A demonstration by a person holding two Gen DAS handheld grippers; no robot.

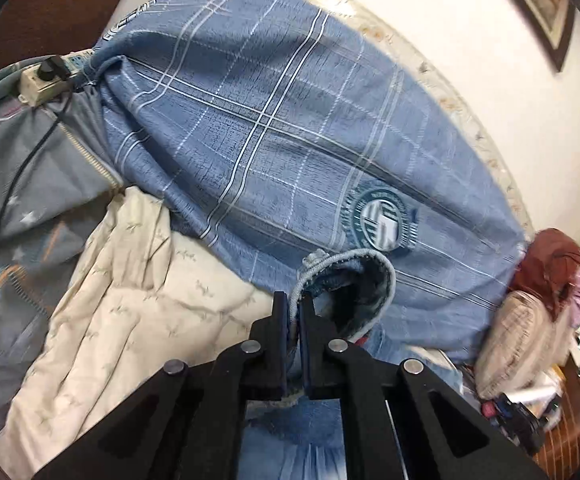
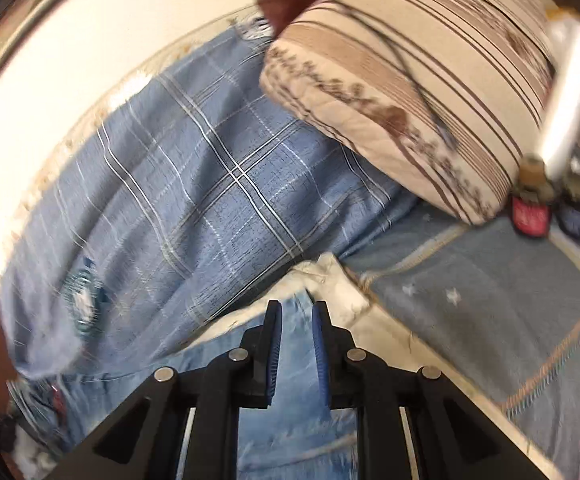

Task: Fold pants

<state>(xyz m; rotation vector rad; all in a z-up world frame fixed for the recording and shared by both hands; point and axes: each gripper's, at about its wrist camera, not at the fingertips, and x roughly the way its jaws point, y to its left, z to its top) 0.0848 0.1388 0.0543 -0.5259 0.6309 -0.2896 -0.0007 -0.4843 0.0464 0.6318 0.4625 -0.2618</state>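
Both grippers have hold of the jeans (image 2: 290,400) right now, and they're up off the bed. The left gripper (image 1: 293,308) is pinched almost completely closed on a hem (image 1: 345,276), which curls up past the fingertips like an open cuff. The right gripper (image 2: 294,316) is narrow too, with light denim running up between its blue pads (image 2: 321,356). I'd call that a grip on the fabric, though the pads look less tight than on the left.

What worries me: the right side's hold looks shallow, just a strip of cloth near the tips. If the person swings the jeans over fast, I reckon that strip could slide out and one side would flop down crooked. There's also plenty to catch on. A cream quilt (image 1: 130,280) sits bunched right under the left gripper, a striped pillow (image 2: 409,80) is near the right one, and a power strip (image 1: 46,76) with a cord lies off on the far side. Dragging denim could snag the quilt and pull it along.

As for direction, I can't see the whole garment. From what shows, the denim hangs from the grippers back toward the person, so the long axis probably runs from the fingertips toward them, held ends pointing at the blue plaid blanket (image 1: 270,120).
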